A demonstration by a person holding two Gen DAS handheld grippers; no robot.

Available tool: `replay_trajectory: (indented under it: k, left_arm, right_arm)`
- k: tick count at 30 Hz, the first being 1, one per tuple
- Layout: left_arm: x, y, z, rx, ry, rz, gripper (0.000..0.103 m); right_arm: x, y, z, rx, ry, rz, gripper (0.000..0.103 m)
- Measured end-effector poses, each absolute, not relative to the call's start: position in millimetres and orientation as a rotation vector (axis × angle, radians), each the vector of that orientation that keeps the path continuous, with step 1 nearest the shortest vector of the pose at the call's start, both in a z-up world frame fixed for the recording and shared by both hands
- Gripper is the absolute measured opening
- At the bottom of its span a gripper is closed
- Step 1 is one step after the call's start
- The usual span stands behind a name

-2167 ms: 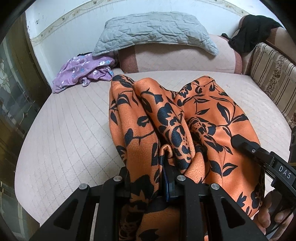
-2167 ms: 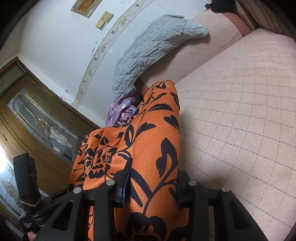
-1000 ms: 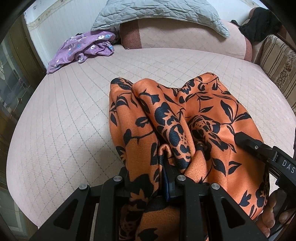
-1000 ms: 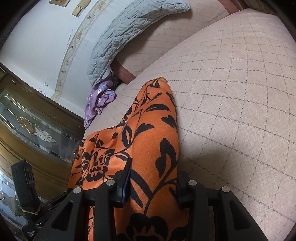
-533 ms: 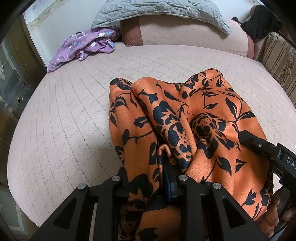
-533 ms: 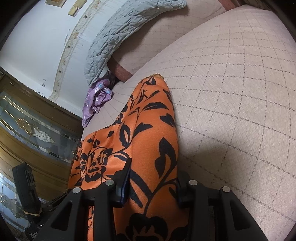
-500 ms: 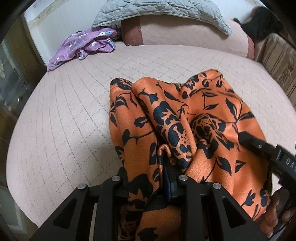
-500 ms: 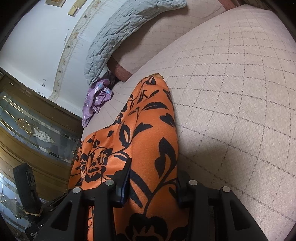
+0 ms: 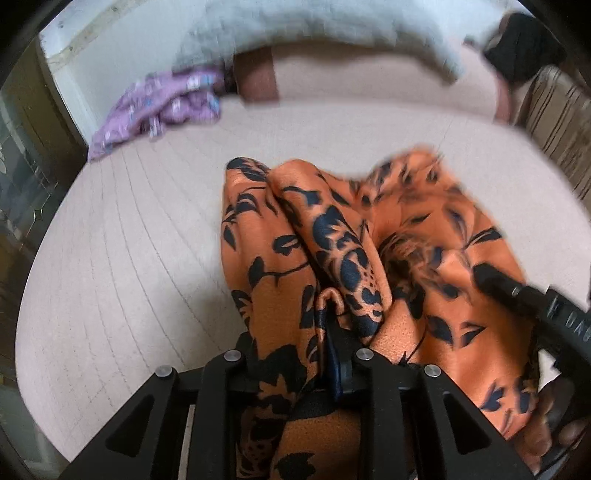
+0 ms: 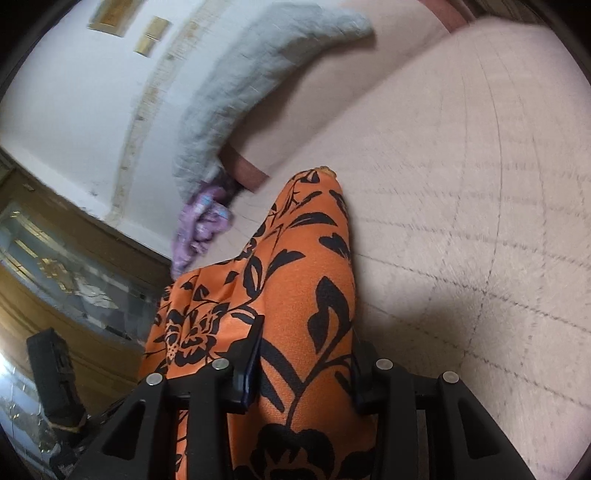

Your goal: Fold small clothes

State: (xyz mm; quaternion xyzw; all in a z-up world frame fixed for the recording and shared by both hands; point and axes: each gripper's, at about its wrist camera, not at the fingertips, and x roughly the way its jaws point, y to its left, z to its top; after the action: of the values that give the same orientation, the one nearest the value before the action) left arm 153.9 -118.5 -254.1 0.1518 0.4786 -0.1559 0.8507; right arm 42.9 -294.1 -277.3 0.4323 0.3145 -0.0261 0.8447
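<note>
An orange garment with a black flower print hangs bunched over the pink quilted bed. My left gripper pinches a thick fold of it. Its jaws are opening, with the cloth still between the pads. In the right wrist view the same garment runs forward from my right gripper, which is shut on a broad band of it. The right gripper also shows at the right edge of the left wrist view, lying against the cloth. The left gripper's body appears at the lower left. Both views are motion-blurred.
A crumpled purple garment lies at the bed's far left corner. A grey quilted pillow rests on the padded headboard. A black garment and a striped cushion sit far right. A wooden glazed door stands left of the bed.
Both grippers have shifted a little with the orange garment still between their fingers, and the views have turned blurry. The garment's far folds have spread slightly over the bed.
</note>
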Motion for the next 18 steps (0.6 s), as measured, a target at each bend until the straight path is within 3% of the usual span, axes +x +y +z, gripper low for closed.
replay_trajectory:
  k: [1, 5, 13, 16, 18]
  left_arm:
    - [156, -115, -260, 0.307, 1.011, -0.32, 0.034]
    - [160, -103, -252, 0.281, 1.01, -0.329, 0.044]
    - [119, -86, -207, 0.373, 0.825, -0.281, 0.047]
    - [108, -77, -211, 0.369, 0.834, -0.283, 0.05]
    - [109, -78, -228, 0.392, 0.888, -0.253, 0.05]
  right_arm:
    - [49, -295, -287, 0.916, 0.7, -0.077, 0.049]
    - [55, -291, -287, 0.902, 0.695, -0.086, 0.058]
    - [21, -294, -242, 0.812, 0.611, -0.177, 0.061]
    - [-5, -286, -214, 0.758, 0.542, -0.121, 0.057]
    - [-10, -275, -208, 0.729, 0.55, -0.062, 0.041]
